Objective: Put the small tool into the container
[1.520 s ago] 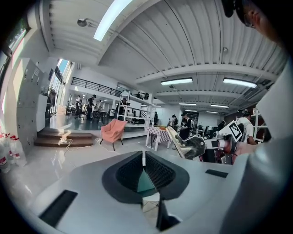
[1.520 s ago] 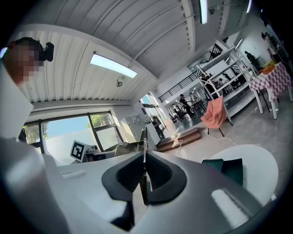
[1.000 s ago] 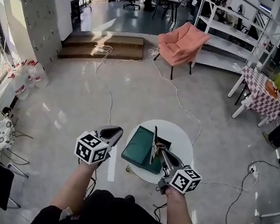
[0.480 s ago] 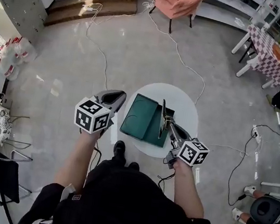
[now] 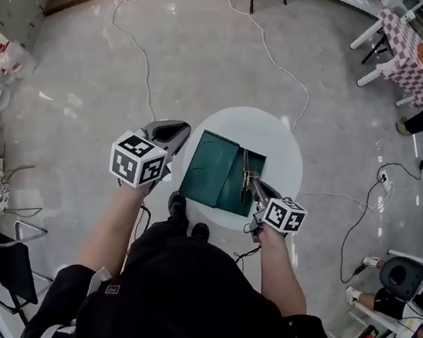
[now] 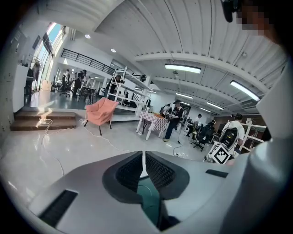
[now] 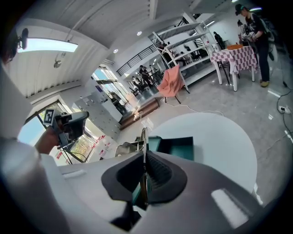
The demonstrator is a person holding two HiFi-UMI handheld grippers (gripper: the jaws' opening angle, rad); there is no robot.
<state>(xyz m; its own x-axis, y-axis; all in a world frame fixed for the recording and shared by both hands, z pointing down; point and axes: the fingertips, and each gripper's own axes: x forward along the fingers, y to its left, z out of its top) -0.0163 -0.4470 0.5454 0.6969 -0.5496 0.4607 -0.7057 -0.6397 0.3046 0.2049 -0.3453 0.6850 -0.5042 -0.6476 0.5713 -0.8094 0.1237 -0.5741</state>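
Over the container (image 5: 208,178): the small tool (image 5: 243,174) is pinched in the right gripper (image 5: 256,186) and sticks out past the jaws above the green box's right half.
Off the surface's (image 5: 286,148) left rim: the left gripper (image 5: 171,130) is held with its jaws pressed together on nothing.
Changed: the head view has been tipped further down, and the tool has been kept over the box.
Meaning: placing is judged close, with lowering and release still to be done.

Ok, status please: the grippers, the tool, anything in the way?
Left gripper shut, empty, left of the container. Right gripper shut on small tool, over the container. Nothing seen in the way.
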